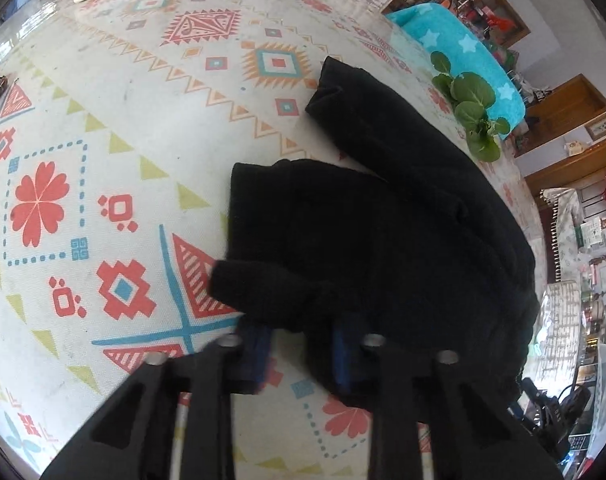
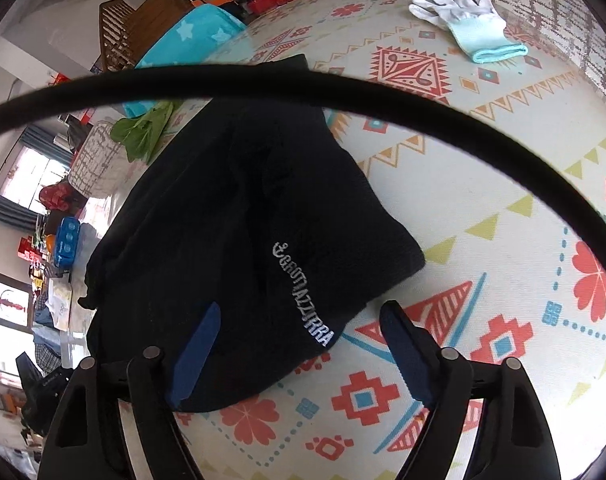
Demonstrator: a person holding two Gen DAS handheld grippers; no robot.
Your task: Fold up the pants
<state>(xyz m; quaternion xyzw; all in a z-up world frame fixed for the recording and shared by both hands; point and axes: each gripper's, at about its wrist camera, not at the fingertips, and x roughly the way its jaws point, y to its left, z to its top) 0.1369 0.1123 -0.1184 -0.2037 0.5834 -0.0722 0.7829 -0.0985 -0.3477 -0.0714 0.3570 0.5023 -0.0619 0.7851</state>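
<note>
We could not see the left gripper's [image 1: 303, 344] pads' tips under the pants [image 1: 383, 240]; a cable [image 2: 303, 80] crossed the right view, hiding cloth.

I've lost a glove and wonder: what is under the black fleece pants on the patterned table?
Only the patterned tablecloth shows around the black fleece pants. Anything beneath is covered. A white knit glove lies in the open, beyond them.

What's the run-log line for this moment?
pants: bunched on table | left gripper: shut on pants edge | right gripper: open over pants hem | fold: unfinished
</note>
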